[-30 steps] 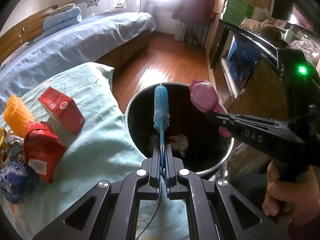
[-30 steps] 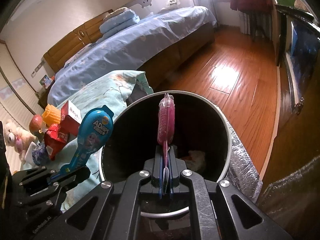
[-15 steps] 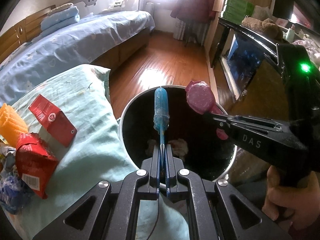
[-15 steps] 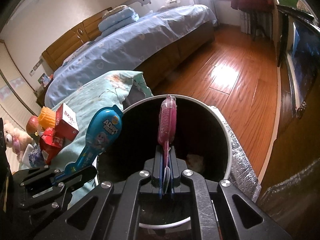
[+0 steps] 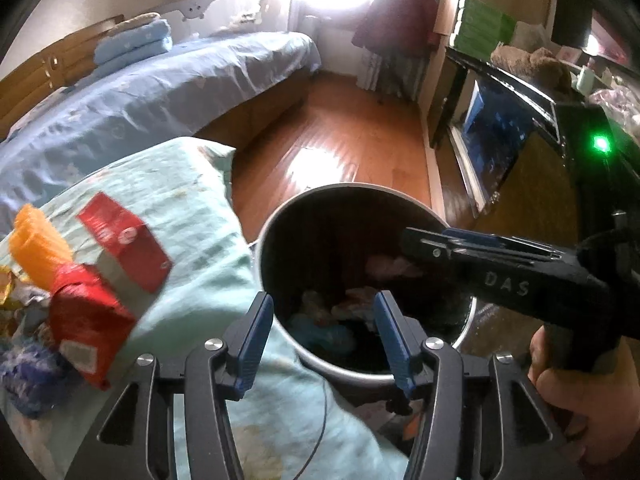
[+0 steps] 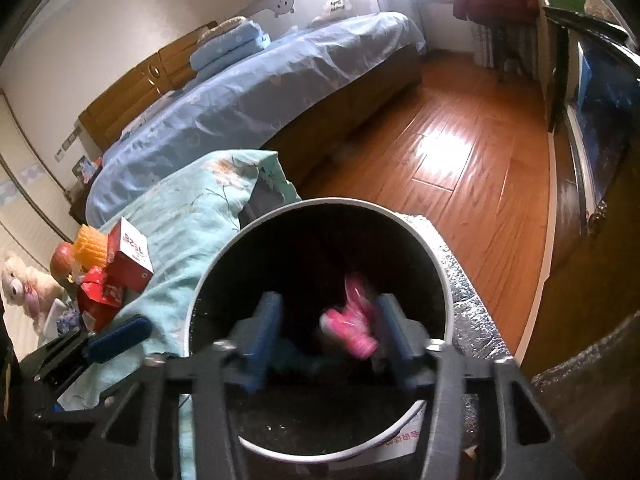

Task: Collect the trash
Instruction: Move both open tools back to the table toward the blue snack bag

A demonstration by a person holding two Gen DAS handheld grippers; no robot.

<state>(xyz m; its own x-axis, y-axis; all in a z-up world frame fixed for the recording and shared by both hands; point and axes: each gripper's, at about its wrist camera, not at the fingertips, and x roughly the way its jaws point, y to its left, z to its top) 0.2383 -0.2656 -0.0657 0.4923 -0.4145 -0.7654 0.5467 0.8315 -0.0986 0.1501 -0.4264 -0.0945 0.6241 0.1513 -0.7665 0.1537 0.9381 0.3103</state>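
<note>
Both tools, the left tool and right tool, have just sprung apart, the pink wrapper (blurred) loose between the right one's pads over the bin.

Left black two-finger gripper with blue pads: angled downward, jaws just opened, pads apart. Right black two-finger gripper with blue pads: same downward tilt, jaws just opened; bare hand gripping its handle.
</note>
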